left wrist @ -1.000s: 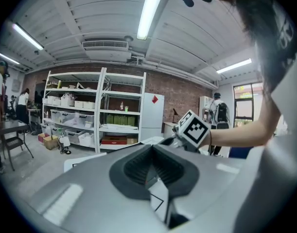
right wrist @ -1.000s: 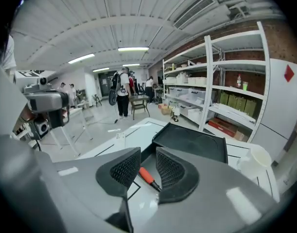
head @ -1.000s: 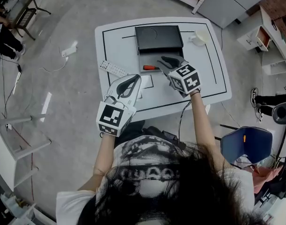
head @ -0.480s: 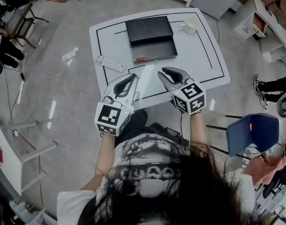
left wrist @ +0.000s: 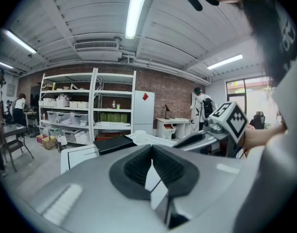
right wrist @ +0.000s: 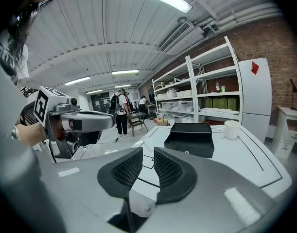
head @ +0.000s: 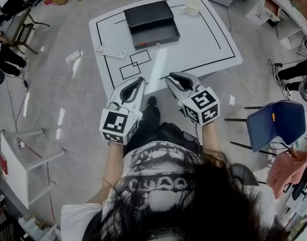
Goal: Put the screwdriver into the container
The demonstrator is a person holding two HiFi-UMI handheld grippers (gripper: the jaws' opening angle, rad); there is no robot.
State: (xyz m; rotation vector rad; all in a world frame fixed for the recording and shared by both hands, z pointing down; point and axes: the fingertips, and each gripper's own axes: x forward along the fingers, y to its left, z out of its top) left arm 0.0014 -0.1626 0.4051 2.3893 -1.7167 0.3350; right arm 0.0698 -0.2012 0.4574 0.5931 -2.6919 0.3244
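closing just now on nothing, right gripper (right wrist: 148,150) jaws narrowly apart, left gripper (left wrist: 150,147) jaws together; screwdriver (head: 140,46) indistinct

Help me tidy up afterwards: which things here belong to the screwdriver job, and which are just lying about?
Job:
- screwdriver, lying in the container
- container

Lying about:
- remote on the table
- cup at the table's far corner
- chair on the floor beside the table

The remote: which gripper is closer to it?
Left. The left gripper is just below-right of the remote; the right gripper, whose empty jaws have just been closing, is farther right.
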